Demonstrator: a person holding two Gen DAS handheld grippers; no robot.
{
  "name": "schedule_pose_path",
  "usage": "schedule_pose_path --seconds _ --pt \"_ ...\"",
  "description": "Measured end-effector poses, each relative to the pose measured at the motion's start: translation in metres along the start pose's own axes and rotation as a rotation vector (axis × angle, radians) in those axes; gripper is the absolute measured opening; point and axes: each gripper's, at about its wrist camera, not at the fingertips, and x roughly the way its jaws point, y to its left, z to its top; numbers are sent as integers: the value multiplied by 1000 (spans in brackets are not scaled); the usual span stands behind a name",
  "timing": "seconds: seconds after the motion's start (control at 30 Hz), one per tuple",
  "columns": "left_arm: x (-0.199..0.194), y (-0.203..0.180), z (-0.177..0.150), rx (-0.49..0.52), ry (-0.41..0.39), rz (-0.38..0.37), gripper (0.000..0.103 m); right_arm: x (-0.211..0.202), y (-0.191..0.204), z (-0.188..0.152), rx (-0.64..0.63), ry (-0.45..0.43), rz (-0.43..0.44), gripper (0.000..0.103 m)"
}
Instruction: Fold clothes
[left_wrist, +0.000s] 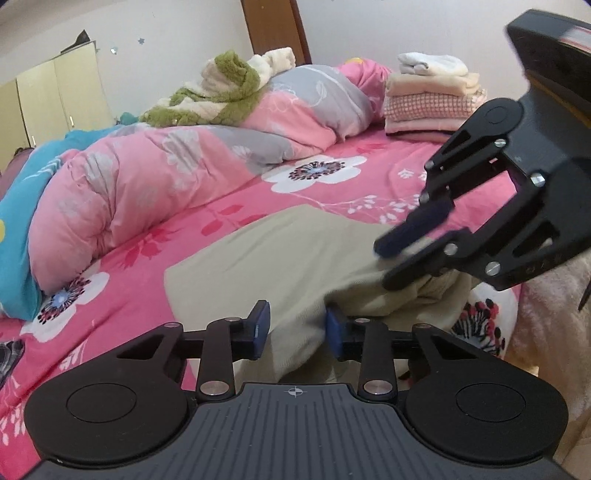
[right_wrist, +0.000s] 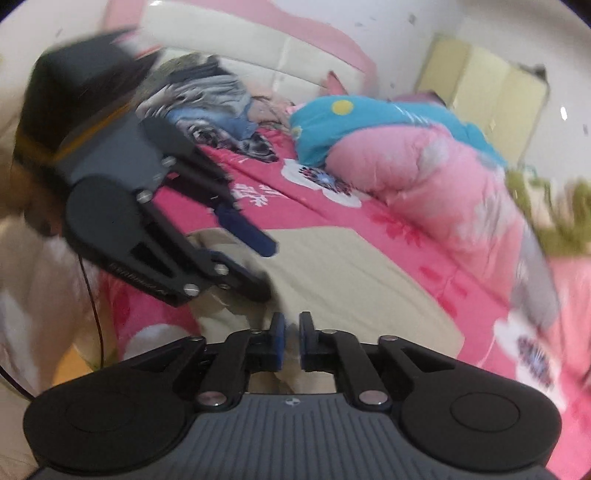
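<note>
A beige garment (left_wrist: 280, 251) lies spread on the pink flowered bed sheet (left_wrist: 332, 192), with its near edge bunched up. My left gripper (left_wrist: 296, 330) is open at that edge, and the cloth hangs between and below its blue pads. My right gripper (left_wrist: 386, 264) comes in from the right over the bunched fold. In its own blurred view the right gripper (right_wrist: 291, 334) has its pads almost together, with a strip of the beige garment (right_wrist: 351, 280) between them. The left gripper (right_wrist: 269, 273) shows there at the left, fingers apart above the cloth.
A rolled pink and grey quilt (left_wrist: 122, 188) runs along the far side of the bed. A stack of folded clothes (left_wrist: 432, 99) stands at the back right, and a green and cream fleece (left_wrist: 221, 88) lies on the quilt. Unfolded clothes (right_wrist: 210, 99) are heaped by the headboard.
</note>
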Motion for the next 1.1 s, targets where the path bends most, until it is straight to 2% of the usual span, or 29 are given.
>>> schedule_pose_path --seconds 0.07,0.1,0.2,0.33,0.4,0.47,0.53,0.63,0.73,0.87,0.93,1.0,1.1 --pt "0 -1 0 -3 -10 8 32 0 -17 -1 72 18 33 33" --pt "-1 -2 0 -2 -15 13 31 2 -25 -2 107 26 59 34" --pt "-3 -4 1 9 -32 25 28 8 -43 -6 182 51 127 35" --pt "-4 -6 1 15 -40 34 27 18 -41 -10 160 72 126 35" --pt "-4 -5 0 10 -41 34 27 21 -36 -11 133 75 116 25" --pt "-6 -4 -1 8 -51 37 26 18 -21 -9 42 59 20 14" --pt "-8 -3 -2 8 -56 47 26 15 -1 -7 -69 37 -103 12" --pt "-6 3 -5 -20 -41 53 27 23 23 -18 -189 34 -228 12" --pt "-3 7 -10 -52 -9 37 28 31 46 -29 -308 31 -352 17" --pt "-10 11 -13 -65 -11 30 31 42 77 -44 -468 27 -518 20" --pt "-16 17 -14 -101 -20 23 37 46 92 -51 -539 24 -595 34" --pt "-20 24 -17 -149 -32 13 45 26 76 -44 -400 -6 -536 52" --pt "-26 32 -20 -211 -44 2 47 -8 51 -37 -176 -49 -435 58"
